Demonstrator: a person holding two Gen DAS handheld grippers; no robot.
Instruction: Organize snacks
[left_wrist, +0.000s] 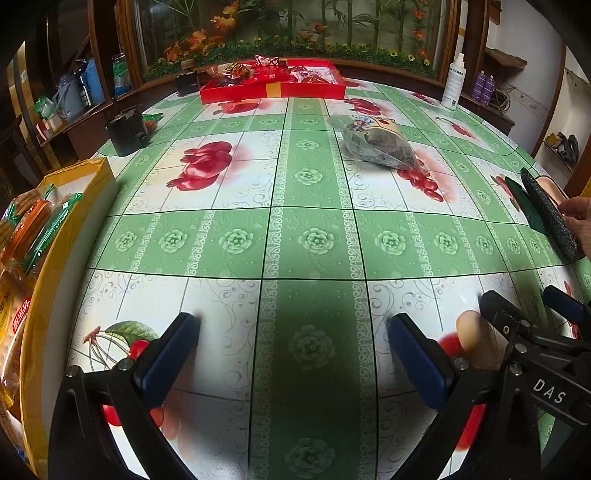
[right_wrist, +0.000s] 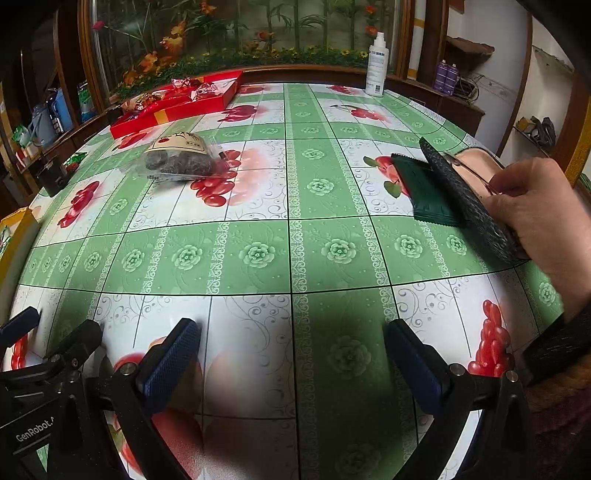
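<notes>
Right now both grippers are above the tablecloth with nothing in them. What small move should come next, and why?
Probably move the right gripper forward and to its left, toward the clear snack bag. That bag lies alone on the tablecloth, outside the red tray that already holds snacks. Both grippers, the left gripper too, stand open and empty, and the right one looks nearer.

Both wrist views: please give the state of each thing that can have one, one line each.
Left gripper: open, nothing between the fingers.
Right gripper: open, nothing between the fingers.
Red tray: lidless, snacks inside.
Clear snack bag: lying flat on the tablecloth.
Glasses case: open, a hand on it.
Spray bottle: upright.
</notes>
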